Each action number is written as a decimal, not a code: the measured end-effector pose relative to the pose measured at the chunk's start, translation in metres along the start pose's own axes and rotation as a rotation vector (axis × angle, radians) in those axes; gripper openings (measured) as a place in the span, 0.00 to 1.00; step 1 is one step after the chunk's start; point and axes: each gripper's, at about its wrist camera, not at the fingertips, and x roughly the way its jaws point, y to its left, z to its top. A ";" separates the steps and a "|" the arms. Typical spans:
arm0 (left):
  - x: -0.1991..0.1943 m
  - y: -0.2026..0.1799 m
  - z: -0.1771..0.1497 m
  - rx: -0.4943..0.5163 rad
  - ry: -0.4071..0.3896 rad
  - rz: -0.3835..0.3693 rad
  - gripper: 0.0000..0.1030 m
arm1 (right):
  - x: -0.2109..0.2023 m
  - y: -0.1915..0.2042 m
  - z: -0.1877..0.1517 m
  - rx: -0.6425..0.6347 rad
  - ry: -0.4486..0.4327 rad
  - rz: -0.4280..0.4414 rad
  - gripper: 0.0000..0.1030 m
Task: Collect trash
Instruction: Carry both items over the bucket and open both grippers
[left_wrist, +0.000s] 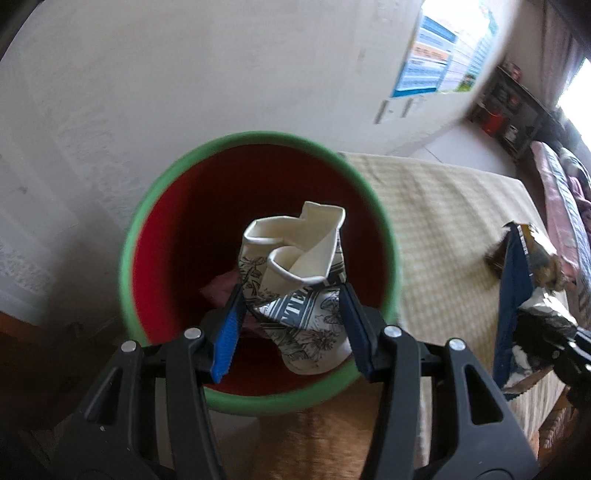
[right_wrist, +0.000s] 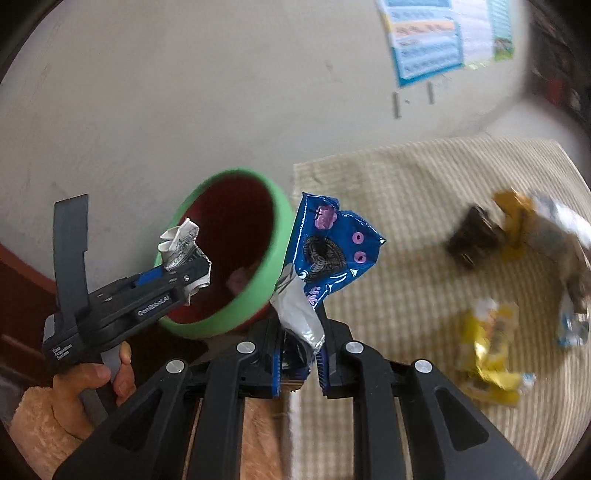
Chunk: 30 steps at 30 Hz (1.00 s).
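cream striped cloth (right_wrist: 424, 221): covers the surface from 12 to 5 o'clock in the right wrist view, loose trash lying on it.
bin (left_wrist: 129, 254): green rim, red inside, mouth tipped toward both cameras; it sits at the cloth's 9 o'clock edge, with something pinkish at its bottom.
left gripper (left_wrist: 291, 321): clamped on the crushed paper cup (left_wrist: 295, 266), blue pads pressing it from 9 and 3 o'clock; the cup hangs over the bin's mouth, just above the near rim.
right gripper (right_wrist: 298, 362): closed on the silver end of the blue cookie wrapper (right_wrist: 328, 251), which stands up toward 12 o'clock, just beside the bin's rim at 3 o'clock.
yellow wrappers (right_wrist: 491, 350): on the cloth at 3 o'clock of the right gripper, blurred.
dark packet (right_wrist: 472, 236): on the cloth toward 2 o'clock, beside more blurred wrappers.
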 end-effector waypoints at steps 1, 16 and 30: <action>0.000 0.004 0.000 -0.007 0.000 0.005 0.48 | 0.003 0.009 0.005 -0.027 -0.001 0.005 0.15; -0.005 0.041 0.004 -0.044 -0.037 0.063 0.48 | 0.031 0.067 0.047 -0.185 0.003 0.029 0.15; 0.001 0.049 0.004 -0.061 -0.025 0.061 0.48 | 0.045 0.082 0.050 -0.235 0.034 0.009 0.15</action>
